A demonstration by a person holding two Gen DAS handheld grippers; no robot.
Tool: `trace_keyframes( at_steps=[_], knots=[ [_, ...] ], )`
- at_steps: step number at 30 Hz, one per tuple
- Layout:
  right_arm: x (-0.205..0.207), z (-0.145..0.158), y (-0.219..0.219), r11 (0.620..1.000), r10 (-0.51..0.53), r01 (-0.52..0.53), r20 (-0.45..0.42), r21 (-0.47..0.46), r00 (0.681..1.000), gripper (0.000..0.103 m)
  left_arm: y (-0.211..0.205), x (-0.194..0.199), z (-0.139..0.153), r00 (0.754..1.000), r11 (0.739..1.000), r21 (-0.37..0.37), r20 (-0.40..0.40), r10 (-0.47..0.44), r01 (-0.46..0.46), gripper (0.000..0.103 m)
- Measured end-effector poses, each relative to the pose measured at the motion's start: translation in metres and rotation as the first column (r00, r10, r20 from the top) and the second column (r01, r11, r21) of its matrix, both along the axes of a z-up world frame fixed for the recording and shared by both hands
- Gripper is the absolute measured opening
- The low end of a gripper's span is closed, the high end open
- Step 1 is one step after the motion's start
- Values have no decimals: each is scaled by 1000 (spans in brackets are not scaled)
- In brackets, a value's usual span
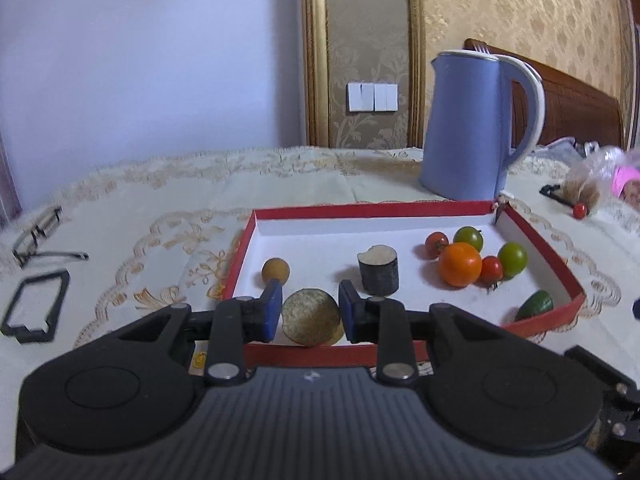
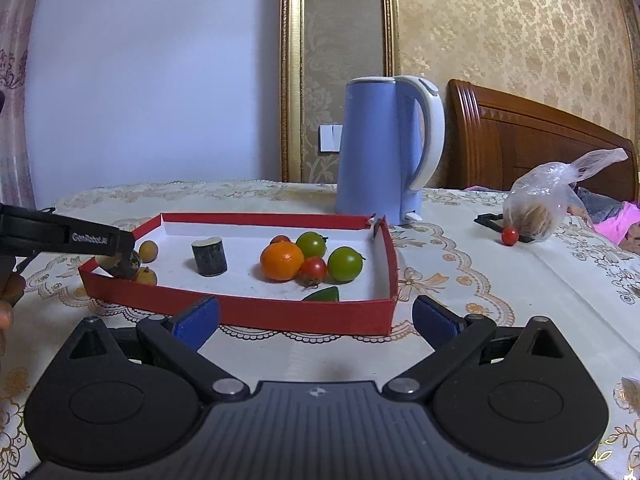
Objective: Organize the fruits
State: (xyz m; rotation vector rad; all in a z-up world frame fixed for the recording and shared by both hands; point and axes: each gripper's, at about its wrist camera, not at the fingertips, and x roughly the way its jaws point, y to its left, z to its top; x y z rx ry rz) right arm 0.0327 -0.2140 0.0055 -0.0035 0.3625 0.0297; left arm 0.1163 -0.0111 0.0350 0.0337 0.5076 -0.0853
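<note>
**Left claw lowering a round fruit into the red tray's left end**

The left claw (image 1: 308, 312) is narrowed around a rough, tan-brown round fruit (image 1: 311, 322), its blue pads on either flank; whether both pads press the skin I cannot tell for certain, but it looks held. The fruit sits over the near-left corner of the red tray (image 2: 280, 312). Beside it in that corner lie small yellow-brown fruits, one (image 1: 275, 270) just behind the claw. Toward the tray's middle stands a dark cut cylinder (image 1: 378, 274); toward its right end cluster an orange (image 2: 282, 260), green tomatoes (image 2: 345, 264) and red cherry tomatoes (image 2: 313, 269), with a green piece (image 2: 322, 294) against the near wall.

To finish well, I judge the fruit should be set down among its brownish neighbours before the pads part, and parted slowly, since a round fruit may roll.

The right claw (image 2: 316, 322) hangs wide open and empty in front of the tray. A red cherry tomato (image 2: 509, 235) lies on the surface right of the tray, by a plastic bag (image 2: 548, 204).
</note>
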Motion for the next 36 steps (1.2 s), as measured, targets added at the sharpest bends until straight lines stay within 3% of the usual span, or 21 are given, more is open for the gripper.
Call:
trace_keyframes(
  at_steps=[3, 13, 18, 26, 30, 31, 34, 36],
  knots=[
    [0, 0, -2, 1000, -6, 6, 0, 11, 1000, 103, 14, 14, 3, 999, 999, -48, -38, 0, -2, 27],
    [-1, 0, -3, 1000, -7, 7, -1, 10, 1000, 103, 27, 36, 18, 999, 992, -123, -43, -26, 21, 27],
    [-1, -1, -6, 1000, -15, 15, -1, 14, 1000, 103, 9, 60, 24, 999, 996, -90, -43, -25, 21, 27],
    [-1, -2, -12, 999, -12, 13, -11, 40, 1000, 103, -30, 85, 23, 1000, 1000, 30, -18, -5, 5, 27],
    [-2, -1, -12, 1000, -14, 14, -5, 27, 1000, 103, -33, 82, 16, 999, 1000, 17, -40, -8, 9, 28],
    [-2, -1, -12, 999, -15, 15, -5, 28, 1000, 103, -32, 79, 14, 999, 1000, 22, -33, 0, 1, 29],
    [-1, -1, -12, 1000, -15, 15, -8, 26, 1000, 103, -29, 69, 10, 1000, 999, 37, -21, 24, -23, 51],
    [-1, -1, -10, 1000, -10, 10, -6, 22, 1000, 103, -25, 60, 8, 999, 999, 32, -9, 39, -38, 60]
  ],
)
